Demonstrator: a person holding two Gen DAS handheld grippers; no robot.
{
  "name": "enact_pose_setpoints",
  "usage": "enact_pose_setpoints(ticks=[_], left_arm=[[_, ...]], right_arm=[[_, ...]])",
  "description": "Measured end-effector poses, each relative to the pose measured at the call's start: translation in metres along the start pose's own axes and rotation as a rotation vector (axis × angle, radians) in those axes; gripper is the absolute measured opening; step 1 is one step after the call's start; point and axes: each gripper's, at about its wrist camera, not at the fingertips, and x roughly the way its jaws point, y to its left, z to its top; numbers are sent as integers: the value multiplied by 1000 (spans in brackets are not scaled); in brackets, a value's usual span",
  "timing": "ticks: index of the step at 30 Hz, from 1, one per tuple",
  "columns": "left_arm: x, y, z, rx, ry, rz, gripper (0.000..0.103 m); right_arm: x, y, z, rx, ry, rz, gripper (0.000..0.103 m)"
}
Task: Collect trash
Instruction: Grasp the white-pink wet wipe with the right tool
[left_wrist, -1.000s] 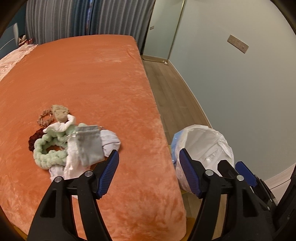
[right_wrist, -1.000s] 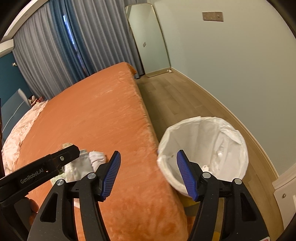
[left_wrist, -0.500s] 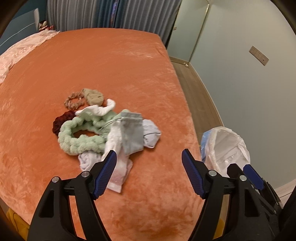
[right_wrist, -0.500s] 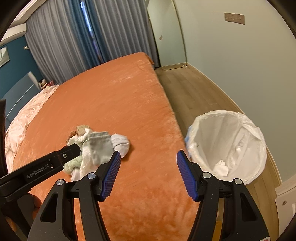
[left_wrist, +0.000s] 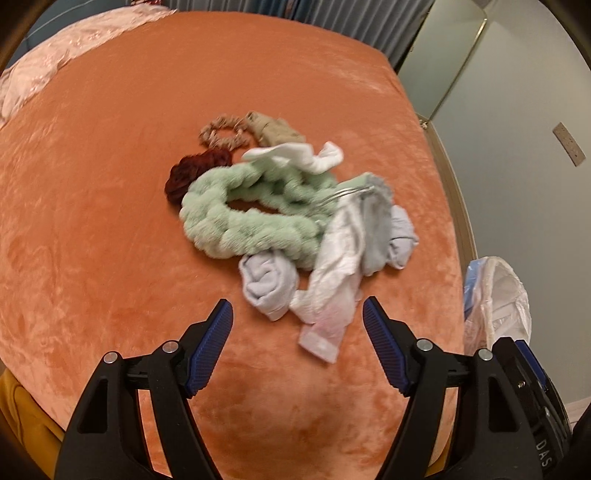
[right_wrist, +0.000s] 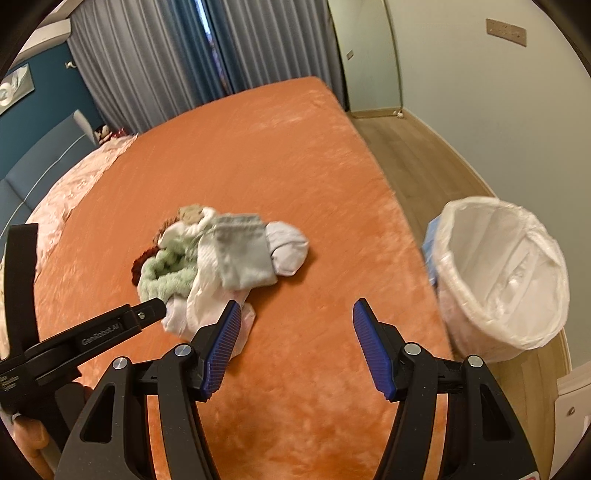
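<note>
The bed (left_wrist: 110, 221), spread in orange plush, carried one heap near its floor-side edge. Beside that edge on the floor stood the lined trash bin (right_wrist: 502, 273). The step looked like the approach. Both claws gaped wide and held nothing: the left claw (left_wrist: 297, 314) hung just short of the crumpled white wrapper (left_wrist: 332, 291), the right claw (right_wrist: 295, 314) beside it. Next called for closing on the wrapper alone; the green braided scrunchie (left_wrist: 236, 221), grey pouch (right_wrist: 243, 254) and balled socks (left_wrist: 267, 280) crowded it.

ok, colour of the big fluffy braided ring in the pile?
Pale mint green braided ring; clearest in the left wrist view.
</note>
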Motion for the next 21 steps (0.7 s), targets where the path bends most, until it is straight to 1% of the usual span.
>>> enact_pose_setpoints(ticks=[4,7,9,12,16,18,21], left_arm=[[16,13,-2,-40,35,-17,68],[29,19,-2,-52,57,-36,62],[40,23,-1,-57,81,-47,54],[54,29,1,-85,116,-63,47],[64,35,3,-117,133,-106,40],[66,36,4,-126,138,-136,29],[68,42,6,-139,145,-174,25]], right_arm=[[18,12,-7,-20,35,14,61],[31,20,-10,-29,59,20,61],[40,24,-13,-30,77,25,61],[53,30,-15,-26,103,36,61],[69,38,-17,-34,134,41,61],[77,42,-18,-37,152,49,61],[90,48,-20,-30,182,63,60]])
